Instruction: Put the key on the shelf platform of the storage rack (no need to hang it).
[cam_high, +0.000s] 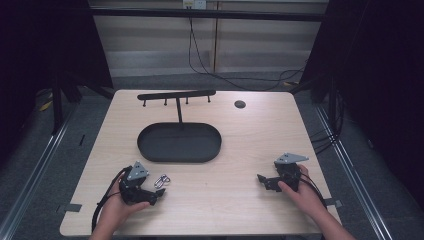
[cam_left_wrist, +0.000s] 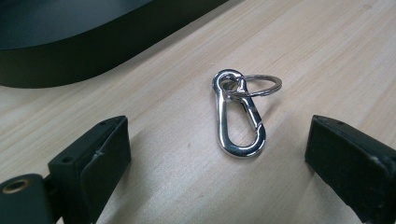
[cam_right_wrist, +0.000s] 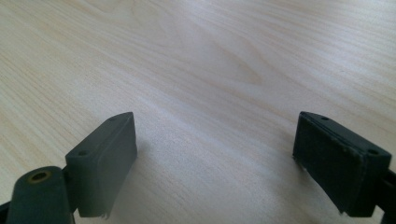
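High view. Hands sit nearest, at the table's (cam_high: 250, 135) near edge. Left gripper (cam_high: 159, 193) lies low, tips just short of the clip (cam_high: 162, 180); jaw state hard to read from this height. Right gripper (cam_high: 261, 178) rests well apart on bare wood. Beyond the clip: black oval tray (cam_high: 150, 149) with a post and a hook bar (cam_high: 176, 94) above it. Clip lies near the tray's front rim, not touching it.

Left gripper view. Jaws spread wide, released, one on each side of the clip (cam_left_wrist: 239, 121) and clear of it. Clip is a polished metal snap hook, flat on the wood, with a split ring (cam_left_wrist: 261, 86) threaded through its small eye. Tray wall (cam_left_wrist: 70, 60) behind, apart.

Handling, judged: small, light, rigid; nothing fragile. Chrome finish looks slippery, and the clip lies thin against the table, so pads may skate off. Ring hangs loose and would likely swing once lifted. Best hold seems across the two long sides at mid-body, pads square to them. Avoid pinching the sprung gate alone, since it may give inward; avoid the ring, which would let the hook dangle.

Right gripper view. Jaws wide apart, nothing between them, wood grain beneath.

Writing: no brand, label or stamp readable on clip, tray or grippers.
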